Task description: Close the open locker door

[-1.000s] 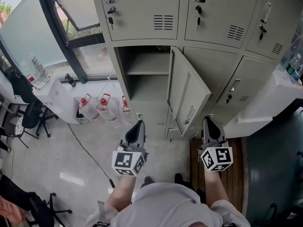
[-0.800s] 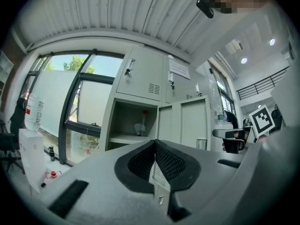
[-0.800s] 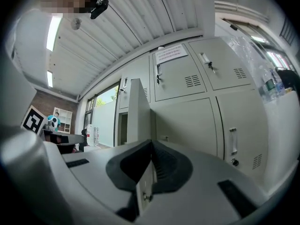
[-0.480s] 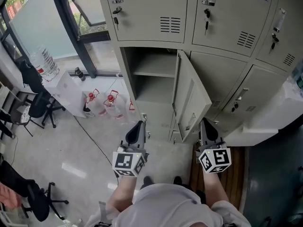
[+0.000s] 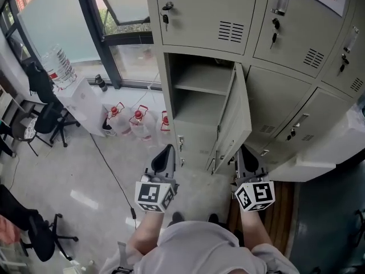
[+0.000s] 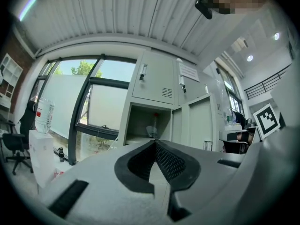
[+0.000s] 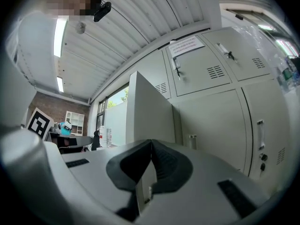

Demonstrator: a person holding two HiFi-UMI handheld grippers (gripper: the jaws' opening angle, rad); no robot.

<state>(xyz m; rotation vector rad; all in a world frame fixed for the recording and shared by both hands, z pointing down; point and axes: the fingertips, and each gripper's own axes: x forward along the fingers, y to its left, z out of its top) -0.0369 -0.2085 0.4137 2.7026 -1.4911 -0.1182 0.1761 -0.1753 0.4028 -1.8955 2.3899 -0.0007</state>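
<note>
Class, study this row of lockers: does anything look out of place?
Yes: one locker door hangs open beside its shelved compartment, while the neighbouring doors are shut. Nothing looks spilled or damaged.

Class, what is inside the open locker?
A shelf splits the locker. The left gripper view shows a small red-topped item inside, too small to identify. The door covers its right side.
</note>
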